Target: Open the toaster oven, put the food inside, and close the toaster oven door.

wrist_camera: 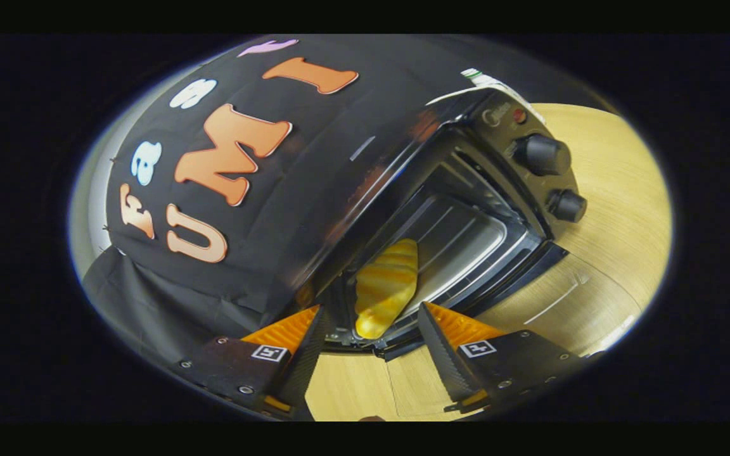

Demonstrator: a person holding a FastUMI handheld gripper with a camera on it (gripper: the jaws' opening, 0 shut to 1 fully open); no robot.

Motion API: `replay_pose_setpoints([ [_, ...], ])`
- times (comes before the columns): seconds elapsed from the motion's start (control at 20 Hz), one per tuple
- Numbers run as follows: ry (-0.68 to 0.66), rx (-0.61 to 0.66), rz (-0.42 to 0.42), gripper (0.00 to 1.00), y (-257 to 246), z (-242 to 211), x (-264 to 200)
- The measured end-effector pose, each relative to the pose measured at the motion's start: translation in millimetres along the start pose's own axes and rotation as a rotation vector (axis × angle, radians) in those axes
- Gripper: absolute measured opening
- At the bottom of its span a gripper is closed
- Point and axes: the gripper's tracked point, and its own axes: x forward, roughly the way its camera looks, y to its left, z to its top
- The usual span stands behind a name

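Tool-mounted fisheye, tilted, looking close past fingers [307,354] into open toaster oven [466,209].

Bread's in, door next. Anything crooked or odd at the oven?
Nothing damaged or spilled. The bread lies in the toaster oven, its near end close to the door sill, so it might catch the door. The gripper is open, fingers empty.

Croissant [385,286] tip (behind door [517,278]) hidden
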Motion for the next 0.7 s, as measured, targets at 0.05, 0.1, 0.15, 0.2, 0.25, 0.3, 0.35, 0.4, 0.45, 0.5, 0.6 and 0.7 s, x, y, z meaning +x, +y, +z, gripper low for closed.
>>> replay_pose_setpoints([
  [0.05, 0.010, -0.006, 0.001, 0.83, -1.2, -4.5, -8.6],
  [0.1, 0.020, -0.017, 0.003, 0.83, -2.9, -8.9, -16.6],
  [0.15, 0.033, -0.030, 0.005, 0.83, -4.4, -15.1, -26.4],
  [0.2, 0.048, -0.045, 0.011, 0.83, -6.5, -20.9, -36.6],
  [0.25, 0.059, -0.067, 0.012, 0.83, -9.9, -27.6, -49.9],
  [0.3, 0.068, -0.097, 0.006, 0.83, -17.8, -31.4, -62.2],
  [0.35, 0.073, -0.123, -0.008, 0.83, -26.5, -35.1, -75.6],
  [0.4, 0.081, -0.141, -0.024, 0.83, -35.1, -39.0, -86.3],
  [0.45, 0.093, -0.158, -0.041, 0.83, -42.9, -44.5, -96.6],
  [0.5, 0.104, -0.177, -0.059, 0.83, -50.5, -48.4, -104.5],
  [0.6, 0.133, -0.227, -0.093, 0.83, -66.8, -56.1, -116.5],
  [0.7, 0.192, -0.280, -0.144, 0.85, -88.8, -67.7, -123.4],
])
